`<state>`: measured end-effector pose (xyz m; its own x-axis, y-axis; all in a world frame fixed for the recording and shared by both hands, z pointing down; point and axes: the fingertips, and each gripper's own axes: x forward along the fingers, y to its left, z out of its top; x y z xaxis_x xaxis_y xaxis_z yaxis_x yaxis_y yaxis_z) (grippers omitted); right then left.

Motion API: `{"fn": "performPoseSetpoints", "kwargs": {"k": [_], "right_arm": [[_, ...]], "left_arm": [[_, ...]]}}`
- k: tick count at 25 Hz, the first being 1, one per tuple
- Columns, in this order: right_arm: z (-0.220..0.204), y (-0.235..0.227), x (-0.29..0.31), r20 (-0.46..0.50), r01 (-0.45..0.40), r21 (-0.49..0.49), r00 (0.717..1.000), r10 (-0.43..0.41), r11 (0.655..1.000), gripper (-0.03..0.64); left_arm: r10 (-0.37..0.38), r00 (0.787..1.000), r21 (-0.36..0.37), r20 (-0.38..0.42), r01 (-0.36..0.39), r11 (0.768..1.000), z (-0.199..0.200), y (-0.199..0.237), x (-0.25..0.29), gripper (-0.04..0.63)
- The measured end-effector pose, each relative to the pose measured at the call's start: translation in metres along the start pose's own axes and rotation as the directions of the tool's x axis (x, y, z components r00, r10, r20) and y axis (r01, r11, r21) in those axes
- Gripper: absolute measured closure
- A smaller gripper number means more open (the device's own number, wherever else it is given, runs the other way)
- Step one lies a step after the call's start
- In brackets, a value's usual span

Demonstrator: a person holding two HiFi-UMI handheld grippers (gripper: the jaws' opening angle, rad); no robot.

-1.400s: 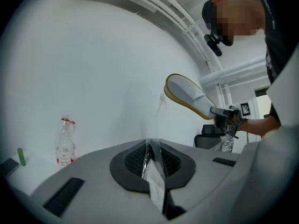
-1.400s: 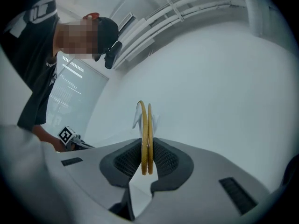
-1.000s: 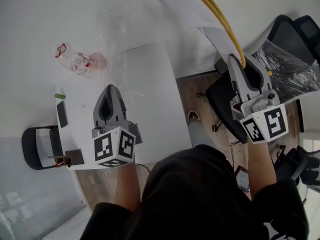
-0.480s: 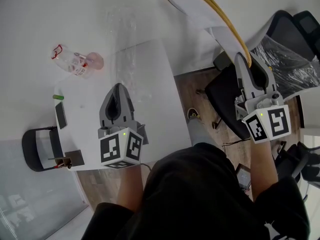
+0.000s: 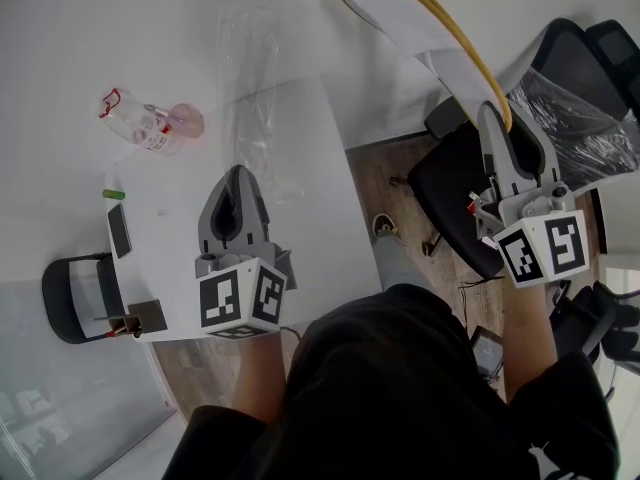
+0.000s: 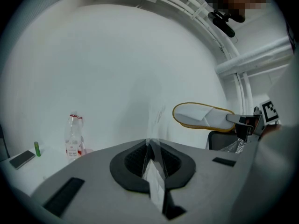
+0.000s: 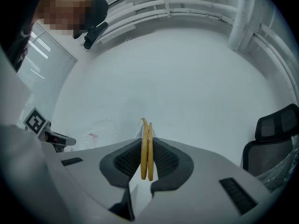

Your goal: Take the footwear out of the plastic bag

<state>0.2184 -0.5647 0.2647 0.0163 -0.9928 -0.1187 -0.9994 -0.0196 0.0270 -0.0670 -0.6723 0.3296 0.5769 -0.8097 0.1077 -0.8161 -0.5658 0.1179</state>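
The two white slippers (image 5: 408,26) with yellow edging are hanging sole to sole, outside the bag. The clear plastic bag (image 5: 250,88) is hanging empty above the table (image 5: 320,228).

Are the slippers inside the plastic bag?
No, the right gripper holds the slippers well apart from the bag in the left gripper.

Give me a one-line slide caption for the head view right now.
Left claw pinches the clear bag; right claw holds the yellow-trimmed slippers apart from it.
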Motion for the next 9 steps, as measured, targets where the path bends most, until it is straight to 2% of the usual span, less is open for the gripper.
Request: {"fn": "performPoseSetpoints", "kwargs": {"k": [9], "right_arm": [[-0.0011,0.0092,0.0026,-0.005,-0.026,0.008,1.0,0.027,1.0,0.549]], "left_arm": [[-0.003,1.0,-0.007,0.003,0.003,1.0,0.0028,0.0035,-0.0021,0.572]]}}
